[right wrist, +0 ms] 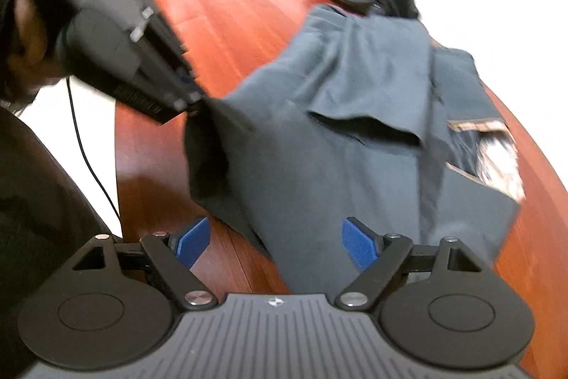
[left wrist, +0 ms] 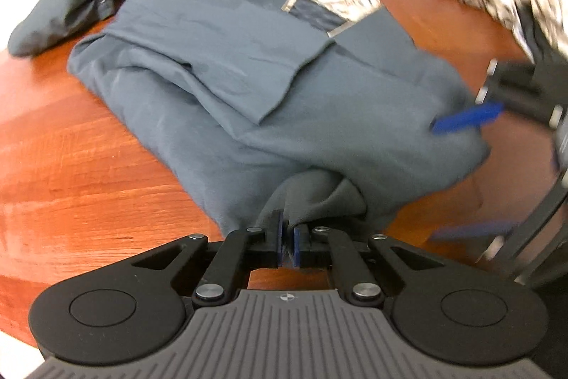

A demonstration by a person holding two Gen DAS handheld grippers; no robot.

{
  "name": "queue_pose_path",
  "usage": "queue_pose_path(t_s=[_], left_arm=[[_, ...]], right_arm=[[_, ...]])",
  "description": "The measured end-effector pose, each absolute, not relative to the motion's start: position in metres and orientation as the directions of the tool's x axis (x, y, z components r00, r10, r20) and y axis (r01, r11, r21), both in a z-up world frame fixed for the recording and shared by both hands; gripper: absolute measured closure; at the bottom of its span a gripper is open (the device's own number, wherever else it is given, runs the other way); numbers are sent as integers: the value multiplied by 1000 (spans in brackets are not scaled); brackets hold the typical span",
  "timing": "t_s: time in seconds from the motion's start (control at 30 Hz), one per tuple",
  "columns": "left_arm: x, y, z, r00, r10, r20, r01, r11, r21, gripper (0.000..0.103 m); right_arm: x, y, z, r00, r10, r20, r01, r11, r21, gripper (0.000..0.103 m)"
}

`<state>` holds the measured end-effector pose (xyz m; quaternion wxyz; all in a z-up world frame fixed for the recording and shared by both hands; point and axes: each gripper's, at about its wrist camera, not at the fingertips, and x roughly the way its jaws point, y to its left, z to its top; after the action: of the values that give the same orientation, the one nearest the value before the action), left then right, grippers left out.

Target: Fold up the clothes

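lying part-folded on the reddish wooden table (left wrist: 64, 144), the grey-blue garment (left wrist: 248, 87) has a bunched near edge pinched tight in the left gripper (left wrist: 288, 242), whose blue pads are closed on the cloth. just beside it, the right gripper (right wrist: 277, 242) stands wide apart and holds nothing, the garment's edge lying between its fingers untouched.

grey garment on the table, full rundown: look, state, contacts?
The grey garment is slate-grey, thin matte woven cloth, partly folded: a sleeve-like flap lies across its top, and a patterned lining shows at an opening on the far side. It lies rumpled on the reddish wooden table. The left tongs are shut on a bunched near corner. The right tongs stand open at its other near edge, not gripping.
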<state>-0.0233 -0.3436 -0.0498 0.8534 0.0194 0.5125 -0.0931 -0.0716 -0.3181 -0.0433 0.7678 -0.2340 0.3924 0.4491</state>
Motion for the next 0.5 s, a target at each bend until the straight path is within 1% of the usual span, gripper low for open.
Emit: queue_pose_path(t_s=[0.13,0.23,0.27,0.3,0.33,0.37,0.4,0.47,0.5], left_arm=[[-9,-340,-35,480,-154,-864,136,986,-100,97],[-1,-340,-27,494,-161,-854,127,986,-112,97],[1,-341,-25,498,-164,-851,131,985,-113,97],[2,-342,-23,500,-166,-850,140,984,-110,97],[2,-344,-23,499,-166,-851,159,982,-98,95],[1,-347,-23,495,-166,-853,185,979,-83,92],[-1,-349,-22,500,-166,-850,218,974,-62,90],[-9,-352,-20,525,-165,-835,295,955,-4,75],[-12,-355,-18,535,-166,-829,333,943,26,58]], right_arm=[[-74,-305,-51,298,520,-801,-894,446,-43,16],[-73,-295,-57,352,502,-790,-887,448,-111,17],[-72,-292,-59,373,495,-785,-881,454,-133,24],[-71,-291,-60,387,486,-784,-874,463,-146,41],[-67,-291,-60,393,477,-786,-865,482,-140,52],[-63,-292,-60,393,472,-789,-856,501,-127,70],[-58,-295,-58,381,479,-791,-850,518,-96,74],[-52,-299,-53,373,488,-789,-841,537,-65,79],[-49,-301,-51,369,491,-789,-837,545,-51,80]])
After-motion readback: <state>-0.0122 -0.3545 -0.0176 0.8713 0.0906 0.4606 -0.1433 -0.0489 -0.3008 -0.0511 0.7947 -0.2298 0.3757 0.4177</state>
